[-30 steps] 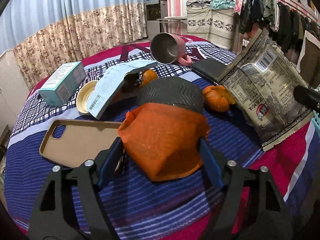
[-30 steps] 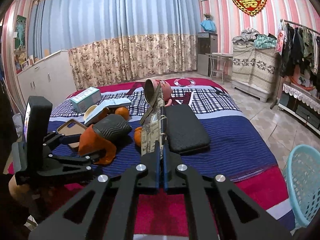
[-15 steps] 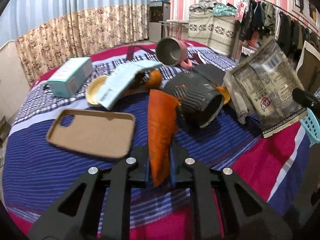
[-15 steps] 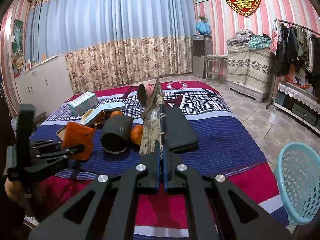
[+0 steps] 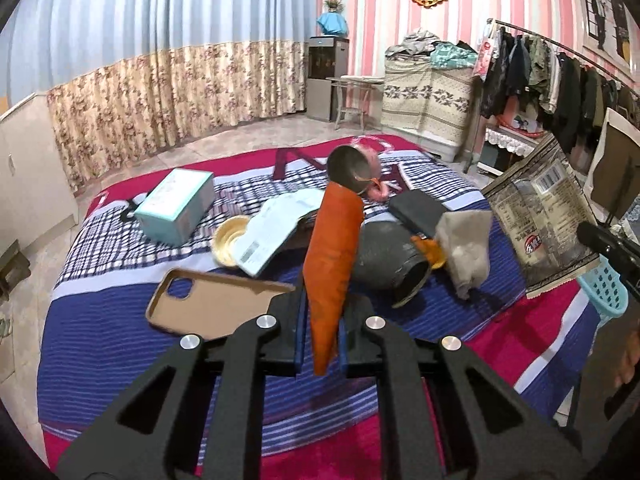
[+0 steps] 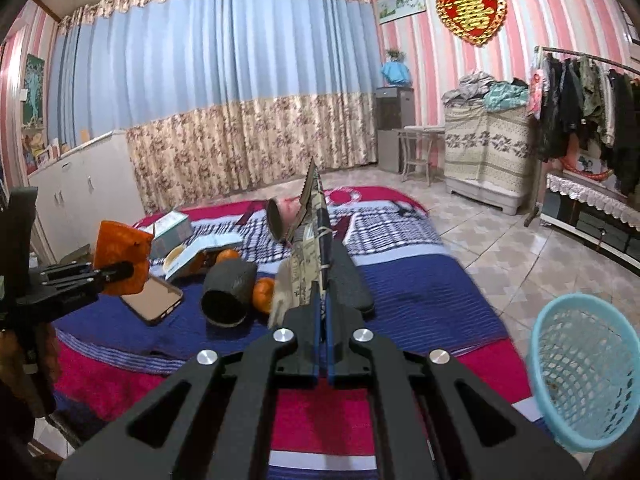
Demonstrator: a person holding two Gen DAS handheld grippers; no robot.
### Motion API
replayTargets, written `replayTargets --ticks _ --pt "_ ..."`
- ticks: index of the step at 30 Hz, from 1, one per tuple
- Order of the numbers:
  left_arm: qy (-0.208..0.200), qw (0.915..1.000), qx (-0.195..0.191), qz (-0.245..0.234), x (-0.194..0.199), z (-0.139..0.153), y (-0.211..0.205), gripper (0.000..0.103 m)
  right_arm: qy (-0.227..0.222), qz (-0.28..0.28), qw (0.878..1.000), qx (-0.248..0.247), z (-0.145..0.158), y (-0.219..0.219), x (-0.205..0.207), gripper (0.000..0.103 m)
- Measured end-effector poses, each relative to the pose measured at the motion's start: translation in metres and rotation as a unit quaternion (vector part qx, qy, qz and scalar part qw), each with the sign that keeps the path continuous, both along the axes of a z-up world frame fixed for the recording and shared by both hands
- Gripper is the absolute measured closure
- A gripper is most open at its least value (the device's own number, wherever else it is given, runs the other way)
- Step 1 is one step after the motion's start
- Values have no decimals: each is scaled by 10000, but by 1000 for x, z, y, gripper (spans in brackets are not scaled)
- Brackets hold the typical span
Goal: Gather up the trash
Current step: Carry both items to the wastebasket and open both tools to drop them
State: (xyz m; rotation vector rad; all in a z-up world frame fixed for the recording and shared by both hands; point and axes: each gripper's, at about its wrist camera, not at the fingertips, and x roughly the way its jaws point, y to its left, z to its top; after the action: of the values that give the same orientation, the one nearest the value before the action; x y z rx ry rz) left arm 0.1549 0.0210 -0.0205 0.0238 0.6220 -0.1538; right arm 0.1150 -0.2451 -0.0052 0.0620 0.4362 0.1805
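Orange foil, a flattened wrapper [image 5: 334, 264], is clamped edge-on between the pads of the left gripper [image 5: 320, 344], whose jaws have just been closing onto it; the wrapper stands up from the fingertips, clear of the striped bedspread [image 5: 120, 328]. In the right wrist view the same wrapper [image 6: 120, 258] is seen pinched at the left, held above the bed. A printed snack bag [image 6: 312, 248] is gripped thin-edge-on by the tightly clenched right gripper [image 6: 322, 344] and rises straight ahead of its fingertips.

As a judgement, the task is partly done: two pieces of trash are in hand, but neither is yet dropped into the light-blue mesh basket [image 6: 580, 380], which stands on the floor low to the right of the right gripper, off the bed's edge. Whether anything already lies in the basket cannot be told.

Just beyond the left gripper a tan phone case [image 5: 208, 304] and a dark tipped-over cup [image 5: 392, 264] are seen. Farther off lie a tangerine [image 6: 262, 294], a pale paper sheet [image 5: 276, 236] and a teal box [image 5: 176, 208]. Farthest is a metal mug [image 5: 350, 170] on its side. Some of these may remain to be collected.
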Motion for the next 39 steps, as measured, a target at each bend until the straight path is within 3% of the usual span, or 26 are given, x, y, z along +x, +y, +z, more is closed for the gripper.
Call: replayTargets --ticks 6,15,26,39 --pt "-198 9990 100 -398 5 13 -44 93 -173 -475 9986 -161 14 -36 -16 101" --pt "-402 9919 -39 -1206 12 26 -142 93 -132 -1512 9880 -275 20 -122 -42 101" --pt "-498 9731 120 -2245 11 14 -279 93 92 -2735 9615 -252 4 -230 -78 101" --pt "-240 9498 195 -3112 1 -18 -381 93 220 -3277 9444 -134 -16 -291 -95 101"
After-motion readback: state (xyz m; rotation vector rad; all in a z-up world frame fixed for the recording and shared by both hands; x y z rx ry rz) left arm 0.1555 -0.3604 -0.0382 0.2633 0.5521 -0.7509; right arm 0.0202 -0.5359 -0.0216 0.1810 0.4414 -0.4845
